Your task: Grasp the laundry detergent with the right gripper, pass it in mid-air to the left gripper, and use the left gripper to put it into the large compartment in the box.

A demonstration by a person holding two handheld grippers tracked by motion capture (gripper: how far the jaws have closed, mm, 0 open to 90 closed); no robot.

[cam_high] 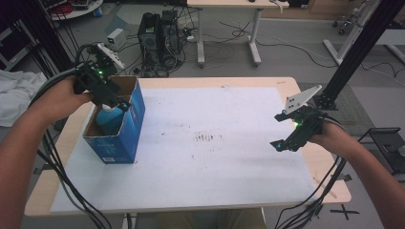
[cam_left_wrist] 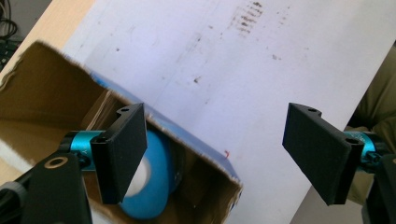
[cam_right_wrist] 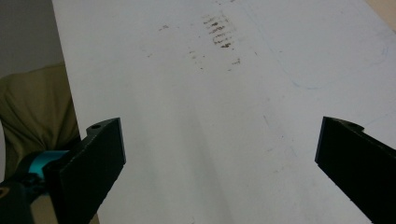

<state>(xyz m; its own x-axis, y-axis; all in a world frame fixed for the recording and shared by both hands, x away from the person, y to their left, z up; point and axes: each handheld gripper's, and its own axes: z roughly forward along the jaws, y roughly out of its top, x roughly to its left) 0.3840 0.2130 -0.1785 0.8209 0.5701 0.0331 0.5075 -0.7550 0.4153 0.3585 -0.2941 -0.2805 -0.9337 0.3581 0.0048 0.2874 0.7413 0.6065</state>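
One blue cardboard box (cam_high: 118,128) stands open-topped at the left side of the table (cam_high: 286,86), and one light blue roll-shaped object (cam_high: 109,118) lies inside it; what that object is cannot be told. Two tools are held by a person, one in each hand. The left tool (cam_high: 116,100) hangs over the box's open top, its jaws spread wide and gripping nothing; in the left gripper view one jaw sits inside the box just above the blue object (cam_left_wrist: 154,182) while the other is out over the white mat (cam_left_wrist: 289,60), so the box's torn near wall (cam_left_wrist: 196,149) runs between them. The right tool (cam_high: 286,143) is well apart, near the table's right edge, above bare mat, its jaws also wide apart and empty.

The box shows brown cardboard inside and glossy blue outside, with a small printed label low on its front. The white mat (cam_high: 215,162) covers most of the wooden table and carries one cluster of dark smudges (cam_high: 206,138) near its middle. Beyond the table, computer towers (cam_high: 160,36) and loose cables lie on the floor.
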